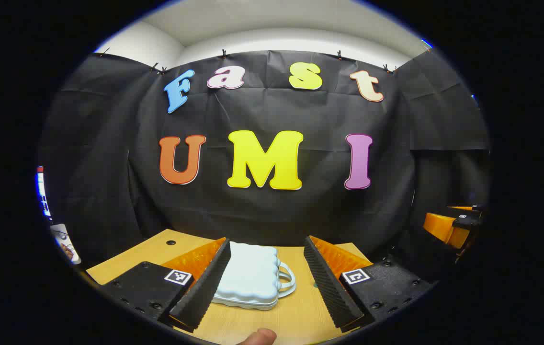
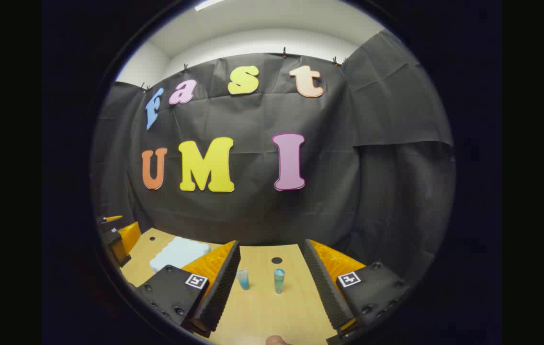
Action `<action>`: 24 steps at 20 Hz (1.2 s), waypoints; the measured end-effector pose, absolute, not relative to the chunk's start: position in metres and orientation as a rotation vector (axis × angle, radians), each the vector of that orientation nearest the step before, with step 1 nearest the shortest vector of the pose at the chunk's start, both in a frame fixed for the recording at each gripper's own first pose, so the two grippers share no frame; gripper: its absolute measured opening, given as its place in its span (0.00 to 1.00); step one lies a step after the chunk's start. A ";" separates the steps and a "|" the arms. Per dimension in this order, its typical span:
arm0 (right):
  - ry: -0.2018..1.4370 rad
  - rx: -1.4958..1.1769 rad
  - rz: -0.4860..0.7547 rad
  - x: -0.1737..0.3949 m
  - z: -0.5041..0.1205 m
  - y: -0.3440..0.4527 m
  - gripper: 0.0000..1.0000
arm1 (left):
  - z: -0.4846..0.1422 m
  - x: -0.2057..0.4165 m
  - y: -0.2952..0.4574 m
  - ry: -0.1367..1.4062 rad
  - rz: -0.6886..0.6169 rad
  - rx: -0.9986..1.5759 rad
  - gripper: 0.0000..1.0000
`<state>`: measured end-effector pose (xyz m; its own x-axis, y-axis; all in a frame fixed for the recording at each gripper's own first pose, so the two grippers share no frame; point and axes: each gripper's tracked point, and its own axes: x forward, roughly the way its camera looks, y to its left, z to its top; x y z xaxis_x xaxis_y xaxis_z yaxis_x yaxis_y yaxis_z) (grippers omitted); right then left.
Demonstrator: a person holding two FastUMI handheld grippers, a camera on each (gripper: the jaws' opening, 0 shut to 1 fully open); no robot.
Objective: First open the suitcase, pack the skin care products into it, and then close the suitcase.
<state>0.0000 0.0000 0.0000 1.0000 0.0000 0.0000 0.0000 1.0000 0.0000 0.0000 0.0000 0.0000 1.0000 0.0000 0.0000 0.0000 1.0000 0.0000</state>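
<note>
**Tongs poised over a closed suitcase, products waiting alongside**

Nearest in the left gripper view, the left tongs [image 1: 266, 282] stand spread wide and empty, with a fingertip of the holding hand [image 1: 258, 337] just showing at the bottom edge. Straight beyond them, framed between the two fingers, lies the suitcase [image 1: 248, 278] flat on the counter [image 1: 296, 314], lid down and handle turned to the right. That line-up reads as an approach to the case for the opening step, which looks not yet begun.

In the right gripper view, the right tongs [image 2: 272, 290] are likewise spread and hold nothing. Just past them, to the right of the suitcase [image 2: 179, 253], stand two skin care products on the counter: a small tube [image 2: 243, 279] close by the left finger and a bottle [image 2: 279, 281] beside it, both upright and apart from each other. They sit clear of the case, probably so the lid can swing open freely. Farther off, beyond the suitcase, the left tongs [image 2: 119, 239] show at the edge.
</note>
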 end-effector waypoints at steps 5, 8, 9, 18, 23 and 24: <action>-0.009 -0.025 0.010 -0.001 0.010 -0.002 0.80 | 0.012 0.004 -0.012 -0.030 -0.020 -0.001 0.98; -0.022 -0.041 0.024 -0.002 0.014 0.001 0.80 | 0.012 0.003 -0.018 -0.031 -0.036 -0.002 0.98; -0.021 -0.045 0.027 -0.002 0.013 0.003 0.80 | 0.011 0.003 -0.018 -0.031 -0.038 0.006 0.98; -0.014 -0.055 0.050 0.006 0.011 0.012 0.79 | 0.002 0.011 -0.015 -0.017 -0.032 0.012 0.98; -0.002 -0.070 0.054 0.014 0.009 0.014 0.80 | -0.006 0.019 -0.012 -0.004 -0.029 0.004 0.98; -0.007 -0.074 0.054 0.015 0.010 0.015 0.80 | -0.009 0.021 -0.013 -0.001 -0.028 0.006 0.98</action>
<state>0.0152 0.0152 0.0096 0.9985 0.0541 0.0047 -0.0536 0.9958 -0.0746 0.0206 -0.0126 -0.0087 0.9996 -0.0282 0.0006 0.0282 0.9996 0.0056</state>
